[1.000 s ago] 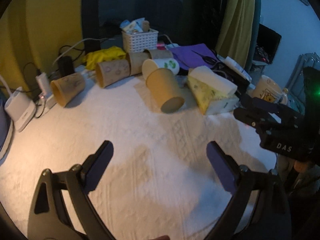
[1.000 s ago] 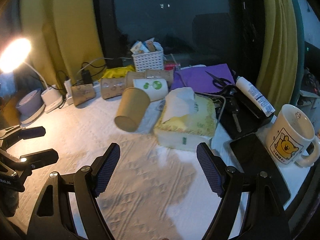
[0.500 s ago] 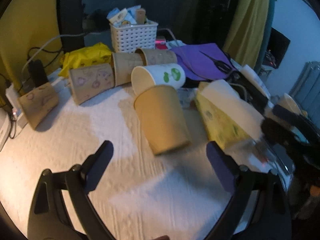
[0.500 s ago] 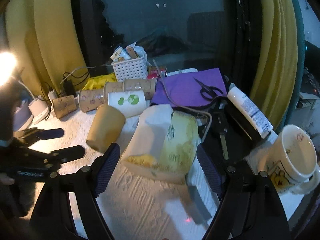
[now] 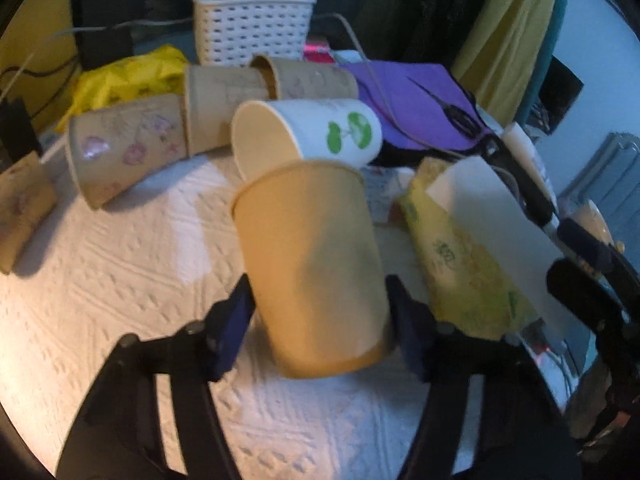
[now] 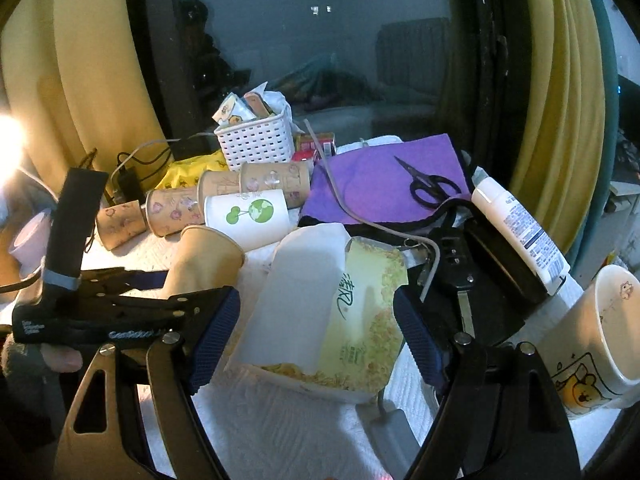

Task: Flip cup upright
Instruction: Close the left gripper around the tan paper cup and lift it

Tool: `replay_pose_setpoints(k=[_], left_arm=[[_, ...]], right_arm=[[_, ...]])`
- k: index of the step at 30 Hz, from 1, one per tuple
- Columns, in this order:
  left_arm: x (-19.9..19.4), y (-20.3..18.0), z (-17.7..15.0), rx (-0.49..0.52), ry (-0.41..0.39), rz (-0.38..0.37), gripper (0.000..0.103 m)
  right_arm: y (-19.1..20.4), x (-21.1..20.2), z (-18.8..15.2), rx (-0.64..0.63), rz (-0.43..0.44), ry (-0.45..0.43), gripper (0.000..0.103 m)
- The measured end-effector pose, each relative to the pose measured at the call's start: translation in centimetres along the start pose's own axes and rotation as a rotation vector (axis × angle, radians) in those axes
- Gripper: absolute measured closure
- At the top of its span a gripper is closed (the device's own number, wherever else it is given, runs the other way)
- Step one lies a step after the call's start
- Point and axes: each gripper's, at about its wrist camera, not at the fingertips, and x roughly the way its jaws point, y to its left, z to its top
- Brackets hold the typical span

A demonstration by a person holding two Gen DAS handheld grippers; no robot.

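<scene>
Both dim views are lit warmly by a glaring lamp (image 6: 6, 148) at the right-wrist picture's left edge. Shadows are thrown rightward across the white textured table covering (image 5: 120, 280). Motion blur and curved fisheye edges are seen.

The desk (image 5: 132, 264) is covered by white embossed paper towel. On it lie a tan cup (image 5: 312, 264) on its side, a white cup (image 5: 308, 136) with a green print behind it, printed cups (image 5: 124, 152) in a row, a tissue pack (image 6: 332, 316), a white basket (image 6: 256, 140), a purple cloth (image 6: 372, 180) with scissors (image 6: 428, 188) on top, and a mug (image 6: 596, 336) at the right edge.
</scene>
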Motion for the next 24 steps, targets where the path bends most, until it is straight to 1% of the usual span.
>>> replay_pose_setpoints(k=[4, 7, 13, 16, 24], left_arm=[[-0.4, -0.3, -0.5, 0.020, -0.003, -0.009, 0.042], [-1.5, -0.4, -0.9, 0.020, -0.015, -0.015, 0.042], [-5.6, -0.9, -3.1, 0.057, -0.055, -0.004, 0.042], [-7.7, -0.8, -4.3, 0.070, -0.075, 0.014, 0.042], [-13.5, -0.6, -8.9, 0.100, -0.125, 0.033, 0.042]], right_arm=[[0.0, 0.0, 0.0, -0.002, -0.013, 0.002, 0.021], [0.2, -0.3, -0.2, -0.002, -0.013, 0.005, 0.021], [1.6, -1.9, -0.6, -0.013, 0.005, -0.007, 0.021], [2.7, -2.9, -0.9, -0.010, 0.018, -0.019, 0.021], [6.2, -6.1, -2.1, -0.020, 0.054, -0.044, 0.021]])
